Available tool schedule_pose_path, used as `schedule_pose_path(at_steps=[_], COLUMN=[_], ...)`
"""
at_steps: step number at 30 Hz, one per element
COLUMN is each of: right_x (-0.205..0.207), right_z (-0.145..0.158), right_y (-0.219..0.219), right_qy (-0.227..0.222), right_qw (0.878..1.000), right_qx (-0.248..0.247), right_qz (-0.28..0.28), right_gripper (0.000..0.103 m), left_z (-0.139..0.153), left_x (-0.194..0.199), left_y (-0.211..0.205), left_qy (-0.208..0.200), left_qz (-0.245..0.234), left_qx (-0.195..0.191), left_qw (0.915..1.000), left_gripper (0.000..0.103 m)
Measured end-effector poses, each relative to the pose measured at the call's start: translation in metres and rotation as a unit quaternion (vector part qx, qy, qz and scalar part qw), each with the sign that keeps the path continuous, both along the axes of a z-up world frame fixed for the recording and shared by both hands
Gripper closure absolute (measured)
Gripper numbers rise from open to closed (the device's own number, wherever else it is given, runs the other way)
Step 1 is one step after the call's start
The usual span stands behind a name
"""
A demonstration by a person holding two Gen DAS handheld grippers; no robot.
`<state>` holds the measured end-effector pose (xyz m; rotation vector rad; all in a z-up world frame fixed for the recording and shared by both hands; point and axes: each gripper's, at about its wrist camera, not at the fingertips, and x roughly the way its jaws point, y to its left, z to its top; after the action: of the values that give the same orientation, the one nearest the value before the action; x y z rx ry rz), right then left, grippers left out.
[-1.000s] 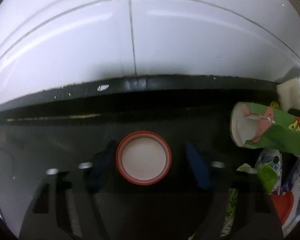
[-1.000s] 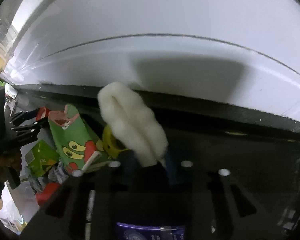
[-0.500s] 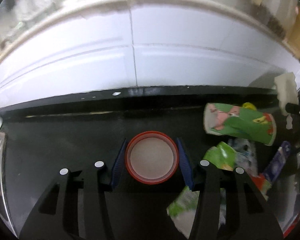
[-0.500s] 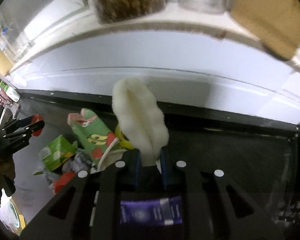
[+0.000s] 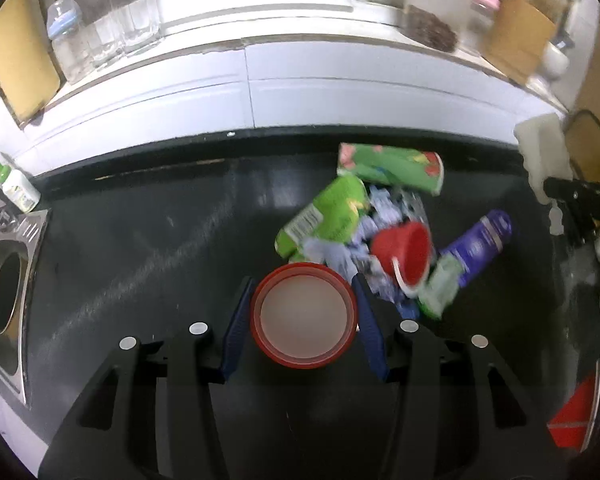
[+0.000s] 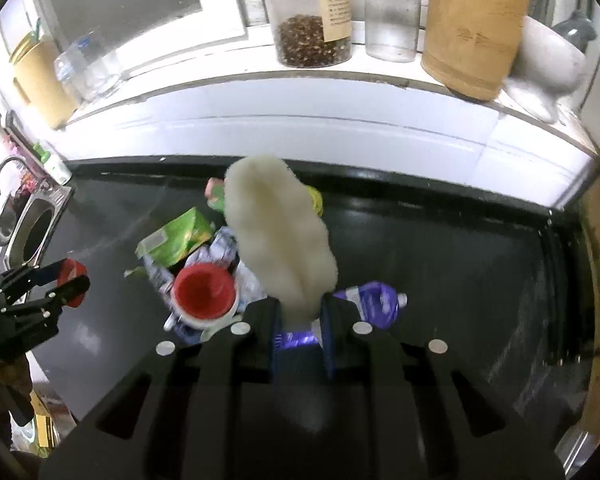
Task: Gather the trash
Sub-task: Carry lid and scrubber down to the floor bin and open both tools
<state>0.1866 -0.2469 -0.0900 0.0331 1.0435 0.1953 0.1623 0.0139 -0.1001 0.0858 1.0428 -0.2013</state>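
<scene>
A red-rimmed round lid [image 5: 304, 320] sits between the blue pads of my left gripper [image 5: 301, 292], which is shut on it above the black counter [image 5: 140, 240]. My right gripper [image 6: 300, 312] is shut on a white fluffy foam piece [image 6: 280, 232] that sticks up past its fingers. Below both lies a trash pile: a green cartoon paper cup [image 5: 392, 166], a green carton [image 5: 332, 212], a red cup [image 5: 404, 252], a purple bottle [image 5: 480, 240] and crumpled wrappers [image 5: 392, 208]. The right wrist view shows the carton [image 6: 176, 240], red cup [image 6: 204, 290] and purple bottle [image 6: 374, 300].
A steel sink [image 5: 4, 300] with a soap bottle [image 5: 16, 184] lies at the counter's left end. The white sill behind holds glass bottles [image 5: 100, 24], a seed jar [image 6: 312, 12], a pink-capped bottle [image 6: 392, 12] and a bamboo canister [image 6: 472, 28]. A person's hand holds the left gripper [image 6: 66, 284].
Both grippers have risen and drawn back from the counter, so the whole trash pile and the sill have come into view. Both grips are unchanged.
</scene>
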Motion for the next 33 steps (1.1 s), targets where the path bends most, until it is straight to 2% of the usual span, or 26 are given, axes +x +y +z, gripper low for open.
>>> schedule_pose_path(at_steps=[7,14,18,23,26,29,33], right_x=[-0.038,-0.052,-0.056,-0.057,-0.063,-0.073,-0.095], right_z=[0.01,0.018,0.026,0.032,0.034,0.035,0.033], right_y=[0.003,0.011,0.032,0.086,0.135,0.197,0.281], right_qy=[-0.007,-0.015,-0.022,-0.026,-0.024,-0.02,-0.011], right_qw=[1.0,1.0,0.999,0.996,0.989,0.977,0.956], right_qx=[-0.001,-0.006,-0.003,0.005,0.011,0.02,0.027], right_qz=[-0.004,0.005,0.027,0.091,0.144,0.211,0.293], right_gripper=[0.086,0.086,0.086,0.086,0.086,0.086,0.086], left_z=[0.005,0.01,0.018,0.028,0.036,0.039,0.037], left_x=[-0.024,-0.041,-0.05,-0.069,-0.092,-0.118,-0.16], left_y=[0.005,0.013,0.026,0.06,0.097,0.135,0.189], left_qy=[-0.003,-0.01,-0.018,-0.028,-0.035,-0.039,-0.037], left_qz=[0.0,0.012,0.03,0.072,0.121,0.169,0.24], left_qx=[-0.002,-0.003,-0.004,-0.006,-0.003,0.006,0.01], left_qw=[1.0,0.9999,0.9994,0.997,0.9921,0.9849,0.9699], left_gripper=[0.055,0.055,0.055,0.055,0.055,0.055,0.055])
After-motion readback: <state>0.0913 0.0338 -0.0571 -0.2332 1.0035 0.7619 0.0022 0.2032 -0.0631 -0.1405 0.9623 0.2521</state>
